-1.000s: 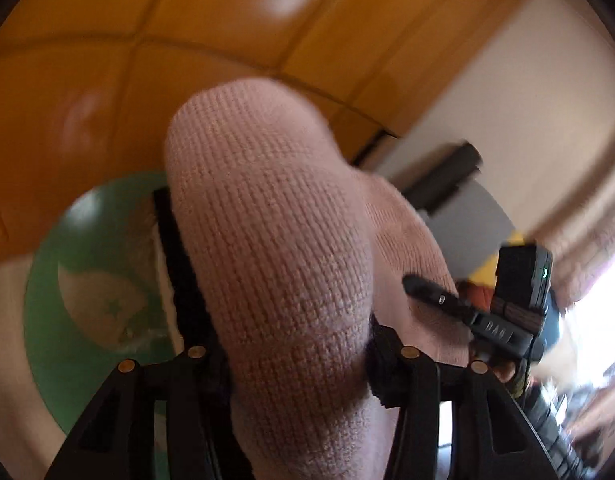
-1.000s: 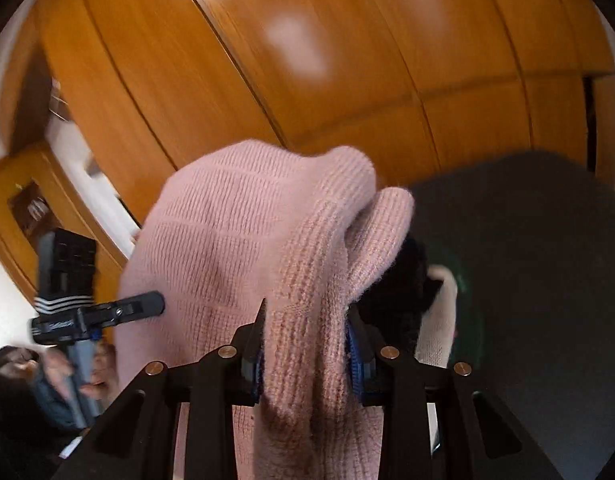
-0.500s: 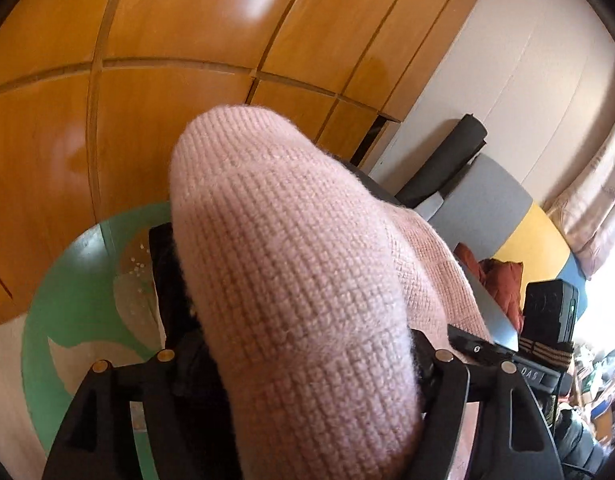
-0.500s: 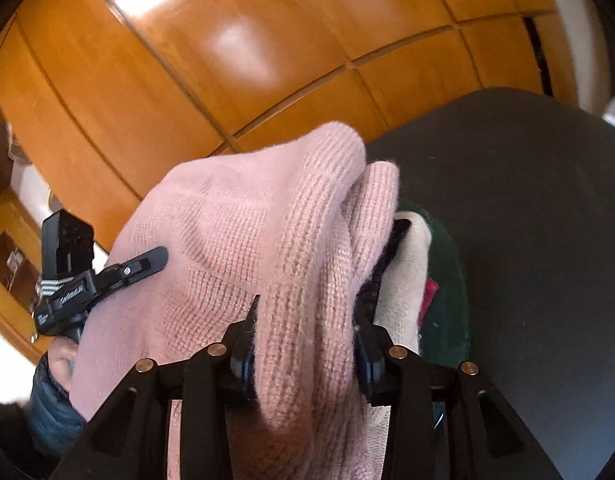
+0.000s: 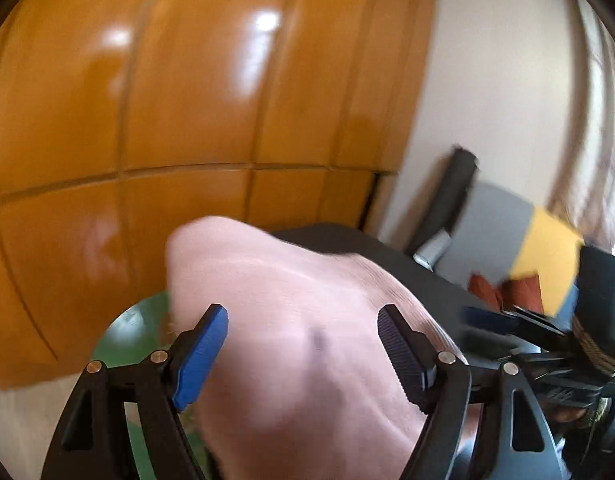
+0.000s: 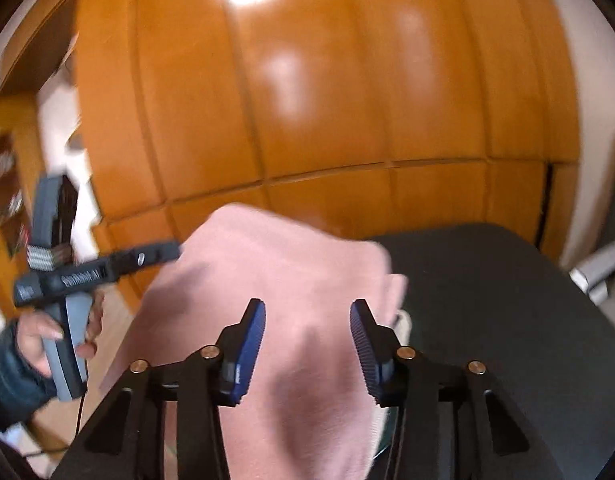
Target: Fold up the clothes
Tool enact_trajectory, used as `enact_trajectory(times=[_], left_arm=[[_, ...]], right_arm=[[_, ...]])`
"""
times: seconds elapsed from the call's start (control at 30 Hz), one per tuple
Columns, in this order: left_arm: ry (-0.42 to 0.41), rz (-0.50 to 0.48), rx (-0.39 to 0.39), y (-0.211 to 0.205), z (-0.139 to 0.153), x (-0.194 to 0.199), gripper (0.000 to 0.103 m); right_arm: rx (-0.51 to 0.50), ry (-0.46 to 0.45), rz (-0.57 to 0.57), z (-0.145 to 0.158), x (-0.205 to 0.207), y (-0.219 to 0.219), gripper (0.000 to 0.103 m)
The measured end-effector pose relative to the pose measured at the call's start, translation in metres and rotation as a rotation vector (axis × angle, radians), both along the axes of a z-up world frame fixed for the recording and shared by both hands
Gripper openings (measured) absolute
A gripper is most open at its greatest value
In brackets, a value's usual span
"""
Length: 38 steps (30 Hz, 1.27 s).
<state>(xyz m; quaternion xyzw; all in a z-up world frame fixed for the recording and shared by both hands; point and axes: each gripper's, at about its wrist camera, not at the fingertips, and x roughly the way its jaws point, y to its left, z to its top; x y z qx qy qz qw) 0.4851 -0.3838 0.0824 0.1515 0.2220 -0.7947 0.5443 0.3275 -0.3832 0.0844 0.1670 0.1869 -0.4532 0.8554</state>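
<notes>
**Left wrist view: both grippers spread over the pink sweater**

Left gripper has just been opening; its jaws stand wide, the pink sweater bunched between and beneath them, unpinched. Right gripper stands apart too, pads clear of the sweater, which lies heaped on the dark table.

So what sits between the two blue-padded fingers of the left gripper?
In the left wrist view, the pink knitted sweater lies between the fingers of the left gripper. Its jaws have just been opening and stand clear of the fabric on both sides.
</notes>
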Motion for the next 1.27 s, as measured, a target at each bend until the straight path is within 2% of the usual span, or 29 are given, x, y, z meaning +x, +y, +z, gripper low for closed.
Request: enact_trajectory(times=[0.07,0.2,0.27,0.3,0.33,0.5,0.6,0.67,0.73,0.77,0.83,0.97,1.03,1.17,1.27], left_arm=[[-0.052,0.003,0.032,-0.015,-0.011,-0.013,0.079],[-0.134,0.068,0.064,-0.045,-0.04,-0.019,0.079],[-0.149,0.106,0.071,-0.053,-0.05,-0.019,0.079],[-0.121,0.11,0.072,-0.053,-0.049,-0.016,0.079],[-0.131,0.108,0.064,-0.049,-0.047,-0.018,0.079],[-0.182,0.11,0.025,-0.021,-0.035,-0.024,0.08],[-0.188,0.143,0.032,-0.001,-0.023,-0.023,0.08],[-0.186,0.17,0.053,0.007,-0.015,-0.025,0.081],[-0.199,0.207,0.072,0.008,-0.011,-0.029,0.081],[-0.208,0.227,0.08,0.004,-0.011,-0.032,0.081],[-0.235,0.262,0.094,0.001,-0.012,-0.039,0.081],[-0.173,0.269,0.15,0.001,-0.014,-0.033,0.08],[-0.192,0.289,0.13,0.007,-0.014,-0.031,0.08],[-0.207,0.324,0.098,0.018,-0.013,-0.027,0.066],[-0.207,0.337,0.082,0.025,-0.012,-0.025,0.06]], right_arm=[[0.029,0.075,0.004,-0.015,0.012,-0.003,0.045],[0.162,0.19,-0.048,-0.065,0.027,-0.032,0.044],[0.165,0.156,-0.071,-0.074,0.027,-0.038,0.045],[0.167,0.124,-0.079,-0.076,0.026,-0.04,0.045],[0.169,0.099,-0.09,-0.078,0.025,-0.042,0.045],[0.164,0.11,-0.144,-0.074,0.023,-0.034,0.044],[0.147,0.114,-0.198,-0.064,0.025,-0.027,0.045],[0.136,0.11,-0.234,-0.056,0.025,-0.019,0.049],[0.124,0.133,-0.243,-0.052,0.029,-0.013,0.064],[0.117,0.152,-0.245,-0.051,0.032,-0.01,0.067],[0.104,0.185,-0.249,-0.05,0.032,0.0,0.069],[0.1,0.192,-0.26,-0.05,0.034,0.01,0.07],[0.094,0.196,-0.263,-0.048,0.037,0.011,0.072],[0.079,0.21,-0.267,-0.045,0.038,0.018,0.078],[0.073,0.221,-0.266,-0.043,0.04,0.015,0.079]])
